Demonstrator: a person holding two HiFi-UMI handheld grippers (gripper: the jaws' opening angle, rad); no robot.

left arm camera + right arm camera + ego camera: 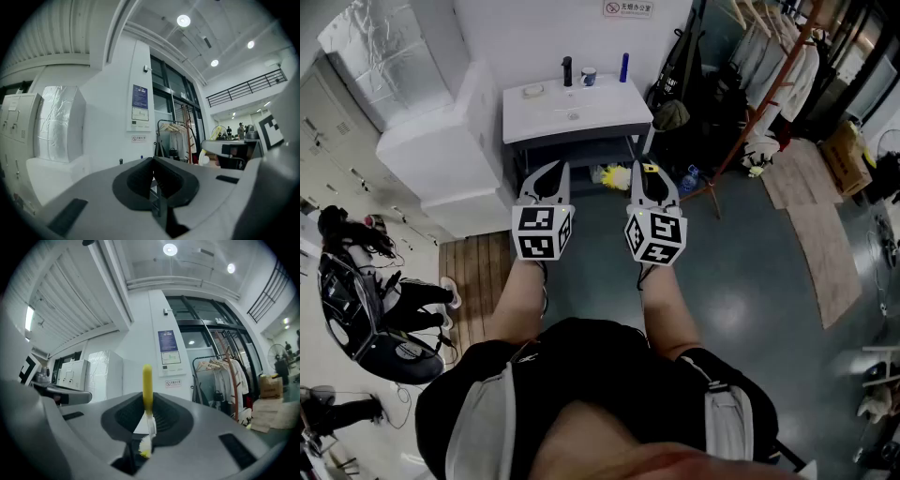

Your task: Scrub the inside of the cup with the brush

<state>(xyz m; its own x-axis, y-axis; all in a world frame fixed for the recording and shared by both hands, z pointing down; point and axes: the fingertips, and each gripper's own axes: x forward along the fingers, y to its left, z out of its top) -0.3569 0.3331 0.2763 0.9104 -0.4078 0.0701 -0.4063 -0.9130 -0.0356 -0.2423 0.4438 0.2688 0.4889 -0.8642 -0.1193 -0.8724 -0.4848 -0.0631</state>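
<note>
Brush (147, 380) clamped in right gripper (650, 176); cup (589, 77) well apart from it.
Brush stands upright between the closed jaws, yellow handle up, bristles low. Cup sits at the back of the sink (546, 120), upper centre of the head view, beyond both grippers. Left gripper (153, 161): jaws closed together, nothing between them.

Left tongs (547, 174), right tongs (652, 176) before washstand (609, 108)

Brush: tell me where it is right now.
The brush is clamped in the right gripper, yellow handle pointing forward, well short of the sink counter ahead.
</note>
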